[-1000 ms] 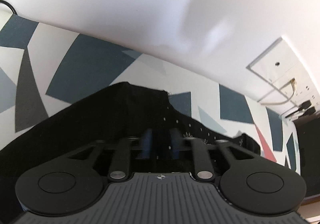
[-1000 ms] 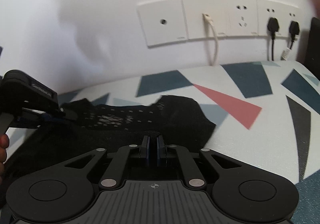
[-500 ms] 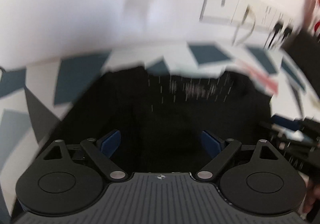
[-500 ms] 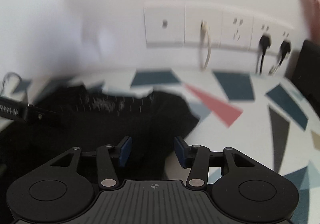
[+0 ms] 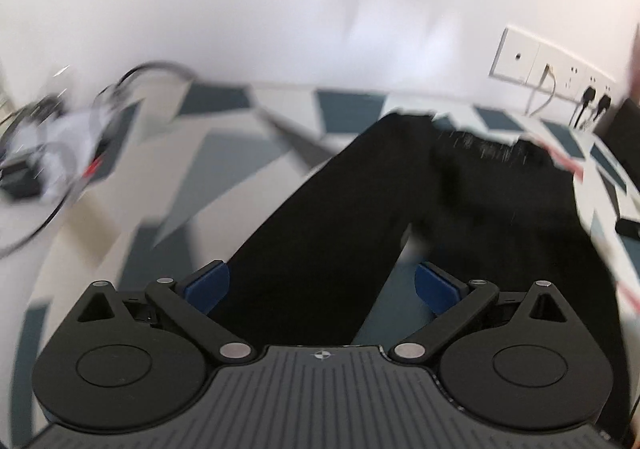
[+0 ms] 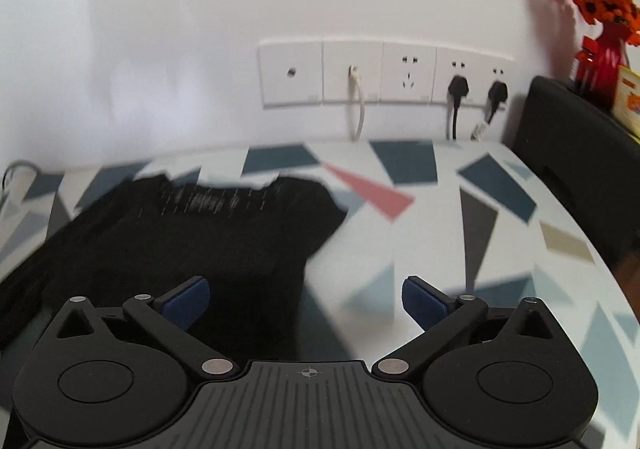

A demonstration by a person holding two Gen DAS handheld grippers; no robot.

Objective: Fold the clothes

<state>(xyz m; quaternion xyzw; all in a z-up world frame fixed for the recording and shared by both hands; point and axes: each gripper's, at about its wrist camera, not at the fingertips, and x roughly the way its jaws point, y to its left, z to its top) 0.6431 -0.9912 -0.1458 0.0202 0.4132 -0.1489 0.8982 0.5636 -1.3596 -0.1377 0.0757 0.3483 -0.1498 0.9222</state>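
I've just let go: both sets of fingers [image 5: 206,281] [image 6: 424,299] now spread apart above the black garment [image 6: 192,233], so this fold is laid.

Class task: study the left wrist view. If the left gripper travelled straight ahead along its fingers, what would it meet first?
Most likely the black garment: it lies between the open left gripper fingers and stretches ahead over the patterned table. Height above the cloth is unclear.

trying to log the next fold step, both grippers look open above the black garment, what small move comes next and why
Probably lower the left gripper onto the long black part of the garment below it and close on it. Both it and the right gripper are open and hold nothing, and the cloth lies spread on the patterned table.
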